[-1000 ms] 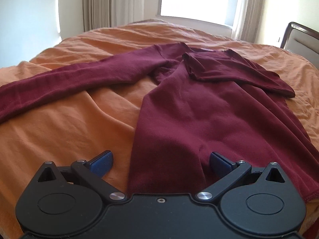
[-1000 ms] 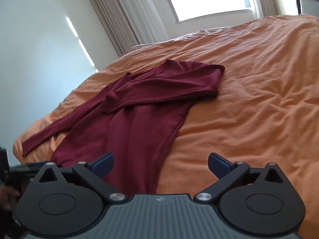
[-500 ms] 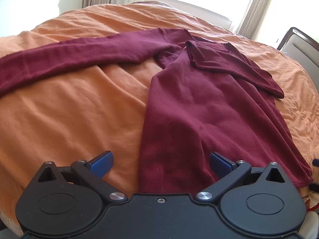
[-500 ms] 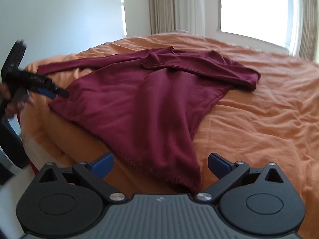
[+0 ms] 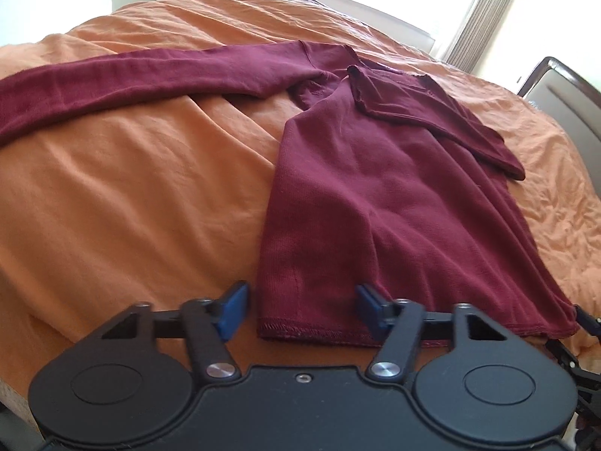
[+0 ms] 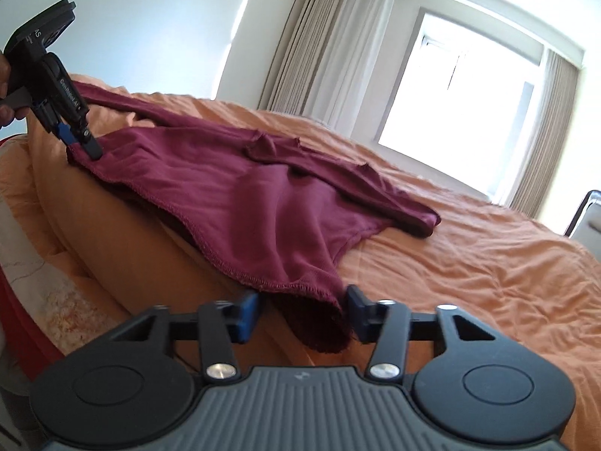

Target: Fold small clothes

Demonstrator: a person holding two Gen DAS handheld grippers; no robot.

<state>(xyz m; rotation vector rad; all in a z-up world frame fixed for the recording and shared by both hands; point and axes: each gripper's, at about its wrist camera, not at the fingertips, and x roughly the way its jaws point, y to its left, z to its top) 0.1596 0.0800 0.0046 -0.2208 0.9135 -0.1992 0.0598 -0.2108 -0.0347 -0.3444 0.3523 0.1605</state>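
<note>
A maroon long-sleeved top [image 5: 379, 203] lies on the orange bed cover [image 5: 131, 203]. One sleeve stretches out to the left; the other is folded across the chest. My left gripper [image 5: 302, 308] is open, its blue pads either side of the hem's left corner. My right gripper [image 6: 302, 314] is open around the hem's right corner [image 6: 319, 319], which hangs over the bed edge. The left gripper also shows in the right wrist view [image 6: 80, 139], at the far hem corner. The top also shows in that view [image 6: 244, 195].
A window with curtains [image 6: 462, 112] is behind the bed. A chair back [image 5: 563, 94] stands at the right. The bed edge drops off near both grippers, with a red and white cloth [image 6: 37, 282] below it at the left.
Both grippers have moved down and in to the hem at the bed's near edge. The right gripper's pads now flank the hanging right corner; the left's flank the left corner.
</note>
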